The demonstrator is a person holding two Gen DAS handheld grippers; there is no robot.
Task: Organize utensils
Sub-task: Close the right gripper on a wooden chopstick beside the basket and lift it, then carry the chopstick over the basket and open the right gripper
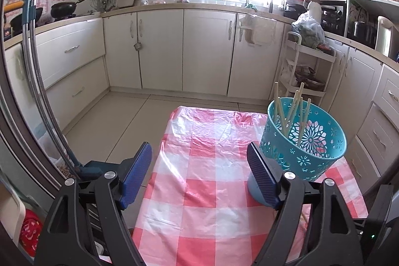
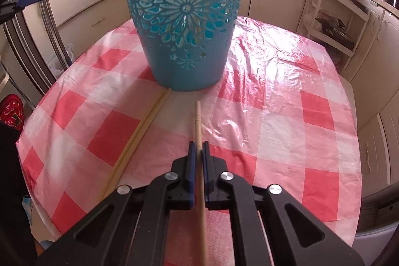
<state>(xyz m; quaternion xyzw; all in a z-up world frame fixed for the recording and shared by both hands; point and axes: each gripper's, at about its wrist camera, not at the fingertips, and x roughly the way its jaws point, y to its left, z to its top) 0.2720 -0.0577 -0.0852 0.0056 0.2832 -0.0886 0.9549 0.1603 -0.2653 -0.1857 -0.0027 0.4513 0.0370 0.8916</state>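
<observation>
A teal cut-out basket stands on the pink checked tablecloth with several wooden chopsticks upright inside it. My left gripper hangs open over the cloth, left of the basket, with nothing between its blue pads. In the right wrist view the basket stands just ahead. My right gripper is shut on a single chopstick that lies on the cloth and points at the basket's foot. Two more chopsticks lie side by side to its left, their far ends against the basket.
The table's far edge drops to a tiled floor ringed by cream cabinets. A white trolley stands behind the basket at the right. Metal fridge handles rise at the left.
</observation>
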